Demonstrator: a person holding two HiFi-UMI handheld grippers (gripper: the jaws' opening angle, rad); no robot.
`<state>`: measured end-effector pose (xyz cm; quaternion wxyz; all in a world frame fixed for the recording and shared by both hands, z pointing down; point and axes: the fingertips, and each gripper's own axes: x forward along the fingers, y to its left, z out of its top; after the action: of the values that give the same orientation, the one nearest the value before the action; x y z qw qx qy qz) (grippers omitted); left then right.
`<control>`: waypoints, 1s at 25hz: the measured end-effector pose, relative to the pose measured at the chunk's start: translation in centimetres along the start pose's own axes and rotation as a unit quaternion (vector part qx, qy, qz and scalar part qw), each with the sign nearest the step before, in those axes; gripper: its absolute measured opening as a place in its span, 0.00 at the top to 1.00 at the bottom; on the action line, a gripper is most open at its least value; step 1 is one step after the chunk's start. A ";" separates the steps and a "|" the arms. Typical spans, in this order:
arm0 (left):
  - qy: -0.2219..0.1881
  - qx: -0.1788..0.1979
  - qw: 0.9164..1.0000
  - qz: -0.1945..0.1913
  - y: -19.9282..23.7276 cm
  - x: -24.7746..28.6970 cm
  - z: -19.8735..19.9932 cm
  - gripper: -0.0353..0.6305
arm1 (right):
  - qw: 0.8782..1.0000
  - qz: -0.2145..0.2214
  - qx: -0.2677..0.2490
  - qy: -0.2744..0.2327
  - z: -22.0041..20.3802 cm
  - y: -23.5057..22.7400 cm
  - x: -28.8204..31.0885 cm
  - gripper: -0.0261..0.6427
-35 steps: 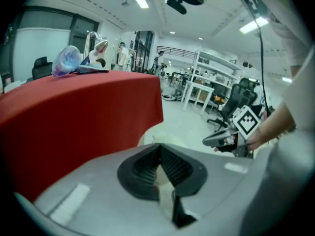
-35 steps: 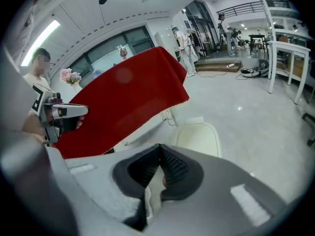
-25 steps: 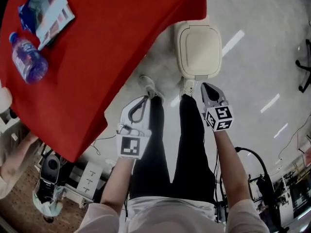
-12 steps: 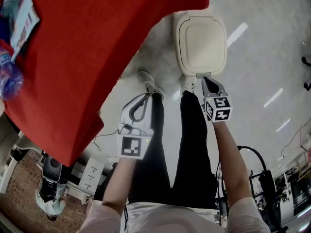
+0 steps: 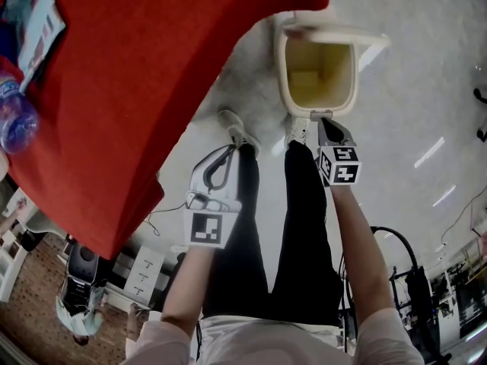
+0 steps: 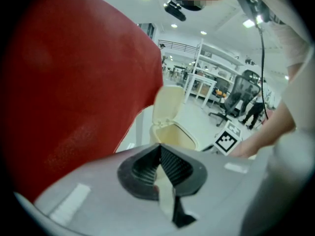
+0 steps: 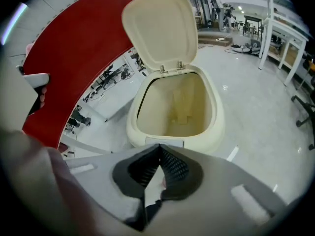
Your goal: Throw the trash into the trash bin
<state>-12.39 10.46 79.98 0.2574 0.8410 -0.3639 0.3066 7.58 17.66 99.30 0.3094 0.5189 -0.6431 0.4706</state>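
Both left gripper (image 5: 227, 153) and right gripper (image 5: 326, 121) have fingers together, empty; unheld, the raised lid (image 7: 160, 26) of the cream plastic trash bin (image 5: 282, 67) may drop.

Table, red-covered (image 5: 152, 67): carrying a purple bottle (image 5: 14, 120) and a printed packet (image 5: 34, 21) at its left end.
Floor, pale and glossy (image 5: 411, 90): bearing a cream trash bin (image 5: 281, 67), lid standing open, beside the table; shoes (image 5: 234, 128) standing near it.

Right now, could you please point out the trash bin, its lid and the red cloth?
trash bin (image 7: 218, 119): right gripper view, right rim.
lid (image 7: 160, 28): right gripper view, inner face.
red cloth (image 5: 152, 67): head view, middle.
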 end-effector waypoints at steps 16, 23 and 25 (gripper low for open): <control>-0.036 0.047 0.998 -0.028 -1.3 -5.7 7.1 0.94 | 0.999 0.007 -0.025 -0.034 6.7 3.1 -9.3 0.96; -0.053 0.069 0.995 -0.041 -3.3 -9.8 11.5 0.94 | 0.996 0.019 -0.049 -0.075 10.6 6.2 -16.9 0.96; -0.057 0.070 0.995 -0.041 -3.0 -10.5 12.5 0.94 | 0.994 0.023 -0.059 -0.087 11.9 7.1 -18.2 0.96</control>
<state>-11.72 8.81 63.52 0.1893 0.8873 -0.3207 0.2721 6.76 13.63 76.75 0.2712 0.5236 -0.7061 0.3921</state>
